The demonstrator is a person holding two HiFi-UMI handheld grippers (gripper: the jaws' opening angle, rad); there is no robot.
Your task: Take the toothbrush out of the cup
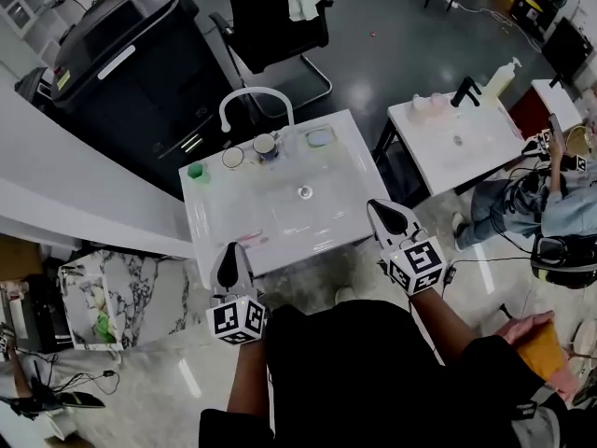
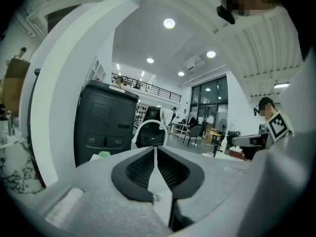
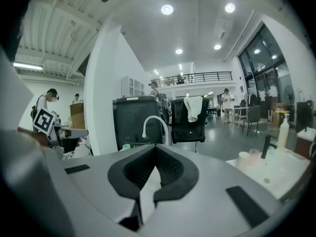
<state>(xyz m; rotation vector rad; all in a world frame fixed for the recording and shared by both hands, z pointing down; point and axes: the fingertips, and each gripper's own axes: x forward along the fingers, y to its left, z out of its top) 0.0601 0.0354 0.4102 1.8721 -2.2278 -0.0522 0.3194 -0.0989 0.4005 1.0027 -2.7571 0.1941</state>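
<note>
On the white sink counter (image 1: 340, 171), two cups stand at the back by the faucet (image 1: 254, 96): a pale one (image 1: 232, 157) and a darker one (image 1: 266, 146). A thin pinkish thing that may be the toothbrush (image 1: 250, 241) lies flat near the counter's front left edge. My left gripper (image 1: 233, 250) hovers at that front edge, shut and empty. My right gripper (image 1: 379, 207) hangs off the counter's front right corner, also shut with nothing in it. In both gripper views the jaws (image 2: 155, 152) (image 3: 157, 154) meet, pointing level across the room toward the faucet (image 3: 155, 125).
A green item (image 1: 197, 171) and a bluish dish (image 1: 320, 138) sit at the counter's back. Behind stand a big black bin (image 1: 131, 54) and a black chair (image 1: 280, 17). At the right are a second white sink table (image 1: 457, 138) and a seated person (image 1: 560, 203).
</note>
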